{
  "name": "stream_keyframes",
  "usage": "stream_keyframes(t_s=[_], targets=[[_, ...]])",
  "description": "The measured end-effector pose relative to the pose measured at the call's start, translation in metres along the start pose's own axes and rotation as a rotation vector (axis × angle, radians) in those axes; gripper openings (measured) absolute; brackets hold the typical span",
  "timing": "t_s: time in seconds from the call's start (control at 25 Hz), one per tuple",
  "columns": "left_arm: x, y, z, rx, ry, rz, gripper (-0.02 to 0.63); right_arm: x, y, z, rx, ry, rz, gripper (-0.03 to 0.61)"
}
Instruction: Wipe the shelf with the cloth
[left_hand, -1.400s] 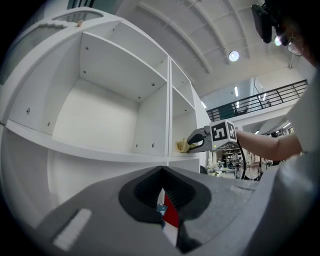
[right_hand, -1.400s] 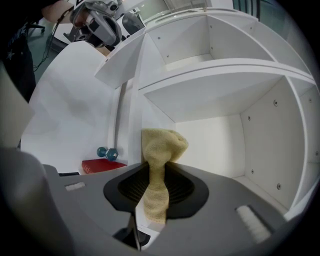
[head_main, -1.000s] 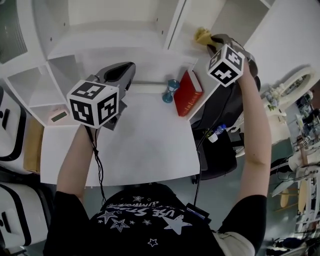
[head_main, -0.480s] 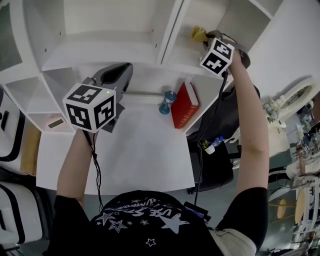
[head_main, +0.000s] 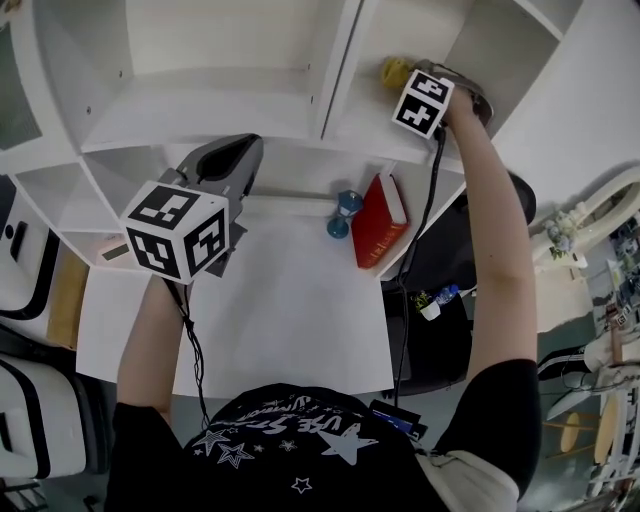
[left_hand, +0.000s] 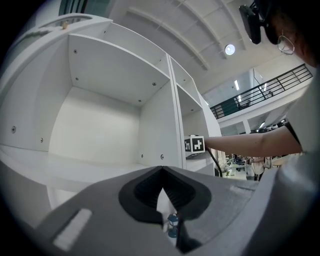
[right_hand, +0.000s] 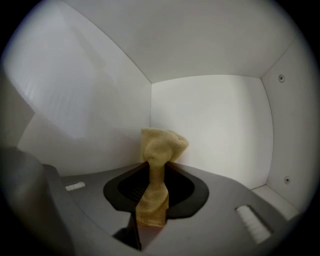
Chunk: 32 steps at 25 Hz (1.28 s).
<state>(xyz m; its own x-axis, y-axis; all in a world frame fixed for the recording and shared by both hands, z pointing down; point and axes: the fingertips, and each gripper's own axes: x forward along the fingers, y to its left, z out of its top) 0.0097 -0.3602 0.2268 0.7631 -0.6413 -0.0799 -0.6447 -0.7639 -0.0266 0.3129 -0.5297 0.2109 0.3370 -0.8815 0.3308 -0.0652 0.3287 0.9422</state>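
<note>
Yellow cloth (right_hand: 162, 145) in right gripper (right_hand: 152, 167), book (head_main: 378, 222) only in head view

- Shelf (head_main: 210, 105): the wide left bay is open; a divider (head_main: 338, 60) walls its right side.
- Right tongs (right_hand: 156, 167) with cloth (right_hand: 159, 145) occupy the narrow right bay.
- Book (head_main: 380, 220) and hourglass (head_main: 343, 212) block the right rear of the surface (head_main: 290, 320).

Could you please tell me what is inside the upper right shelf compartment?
Only the yellow cloth, pinched in the right tool; the compartment's walls are bare. The tool's body covers the floor beneath it.
</note>
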Motion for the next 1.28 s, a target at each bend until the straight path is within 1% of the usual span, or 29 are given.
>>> stream_keyframes(t_s=[0.16, 0.36, 0.56, 0.72, 0.96, 1.12, 1.28], targets=[[0.004, 0.0, 0.0, -0.006, -0.004, 0.006, 0.0, 0.008, 0.0, -0.001, 0.02, 0.003, 0.019, 0.121], [0.01, -0.002, -0.001, 0.001, -0.003, 0.01, 0.0, 0.02, 0.001, -0.003, 0.044, 0.034, 0.041, 0.121], [0.01, -0.003, -0.003, -0.002, 0.009, 0.028, 0.0, 0.026, 0.002, -0.006, 0.051, 0.058, 0.057, 0.121], [0.008, -0.005, -0.007, -0.006, 0.02, 0.042, 0.0, 0.023, 0.004, -0.007, 0.053, 0.055, 0.059, 0.121], [0.002, -0.016, -0.007, -0.002, 0.027, 0.028, 0.0, -0.005, 0.012, -0.007, 0.058, 0.043, 0.078, 0.121], [-0.002, -0.026, -0.008, 0.0, 0.03, -0.002, 0.0, -0.032, 0.019, -0.01, 0.049, 0.038, 0.089, 0.121], [-0.006, -0.034, -0.012, -0.014, 0.032, -0.047, 0.0, -0.056, 0.029, -0.017, 0.071, 0.048, 0.09, 0.121]])
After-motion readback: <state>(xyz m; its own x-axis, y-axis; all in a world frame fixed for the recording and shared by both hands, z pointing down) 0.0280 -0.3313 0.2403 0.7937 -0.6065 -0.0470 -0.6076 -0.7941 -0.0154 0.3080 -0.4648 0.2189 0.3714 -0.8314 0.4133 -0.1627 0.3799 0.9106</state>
